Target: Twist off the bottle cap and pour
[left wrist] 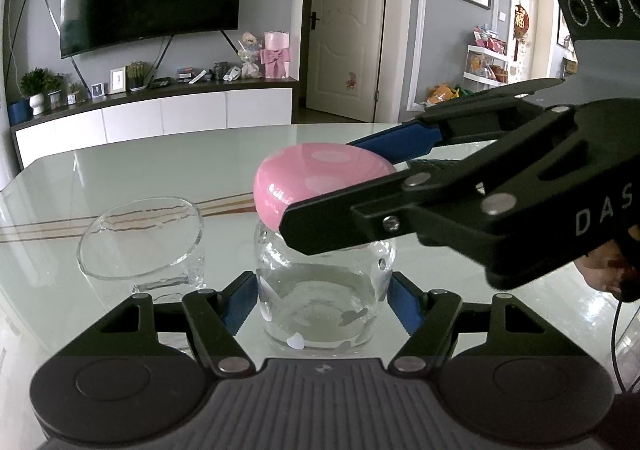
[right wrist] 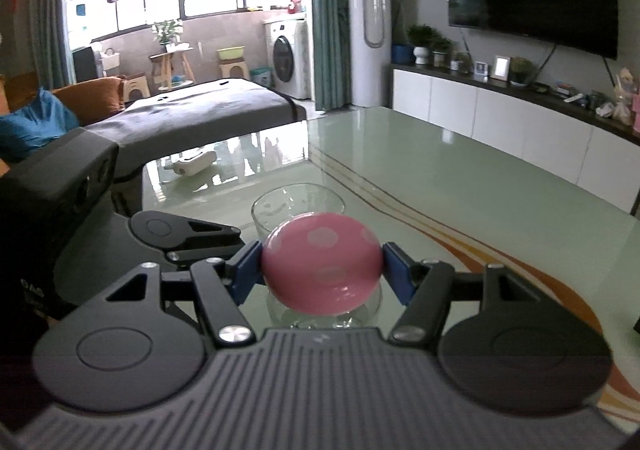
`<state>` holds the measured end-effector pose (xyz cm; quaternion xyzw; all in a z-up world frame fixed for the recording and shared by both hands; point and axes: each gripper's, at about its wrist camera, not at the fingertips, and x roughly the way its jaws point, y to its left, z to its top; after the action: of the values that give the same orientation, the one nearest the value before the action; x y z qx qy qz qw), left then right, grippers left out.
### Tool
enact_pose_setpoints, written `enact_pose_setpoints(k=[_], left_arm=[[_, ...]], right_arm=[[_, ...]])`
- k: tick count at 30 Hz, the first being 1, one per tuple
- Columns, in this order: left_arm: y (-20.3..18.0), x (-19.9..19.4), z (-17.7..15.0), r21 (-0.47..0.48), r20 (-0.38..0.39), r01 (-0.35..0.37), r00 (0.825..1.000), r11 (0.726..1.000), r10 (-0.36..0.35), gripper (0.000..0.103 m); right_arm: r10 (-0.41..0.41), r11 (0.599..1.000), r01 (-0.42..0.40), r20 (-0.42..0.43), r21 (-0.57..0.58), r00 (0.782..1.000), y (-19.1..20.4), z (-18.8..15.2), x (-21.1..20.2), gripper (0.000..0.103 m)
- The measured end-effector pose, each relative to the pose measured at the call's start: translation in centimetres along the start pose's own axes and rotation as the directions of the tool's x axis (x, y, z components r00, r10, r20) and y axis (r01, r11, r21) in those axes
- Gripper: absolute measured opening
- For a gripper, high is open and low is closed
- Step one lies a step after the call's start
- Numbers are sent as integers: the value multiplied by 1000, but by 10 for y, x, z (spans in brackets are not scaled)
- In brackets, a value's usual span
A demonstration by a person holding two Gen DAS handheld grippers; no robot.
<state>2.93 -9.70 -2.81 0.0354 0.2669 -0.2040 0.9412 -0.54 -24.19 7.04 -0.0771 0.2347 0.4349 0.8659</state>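
Observation:
A clear glass bottle (left wrist: 320, 302) with white heart marks and a little water stands upright on the glass table (left wrist: 160, 170). Its pink dotted cap (left wrist: 316, 174) sits on top. My left gripper (left wrist: 322, 300) is shut on the bottle's body, a blue pad on each side. My right gripper (right wrist: 322, 270) is shut on the pink cap (right wrist: 322, 262), pads pressing both sides; it also shows in the left wrist view (left wrist: 384, 186), coming in from the right. An empty clear glass cup (left wrist: 140, 246) stands just left of the bottle; it also shows in the right wrist view (right wrist: 298, 206), behind the cap.
The pale green table top (right wrist: 480, 202) stretches wide beyond the bottle, with orange stripes across it. A TV cabinet (left wrist: 160, 110) stands against the far wall. A grey bed or bench (right wrist: 192, 118) lies past the table's far edge.

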Motion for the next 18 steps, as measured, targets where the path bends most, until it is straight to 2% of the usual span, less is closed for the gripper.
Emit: enact_pose_setpoints(k=[13,18], left_arm=[[4,0,2,-3,-1,3,1000,1000,-3,74],[4,1,3,-1,-3,4,1000,1000,-4,74]], right_arm=[[91,995,-91,-18,-49,996,-11,1,3,65],[77,995,-78,-24,-58,997,-8,2,4,67]])
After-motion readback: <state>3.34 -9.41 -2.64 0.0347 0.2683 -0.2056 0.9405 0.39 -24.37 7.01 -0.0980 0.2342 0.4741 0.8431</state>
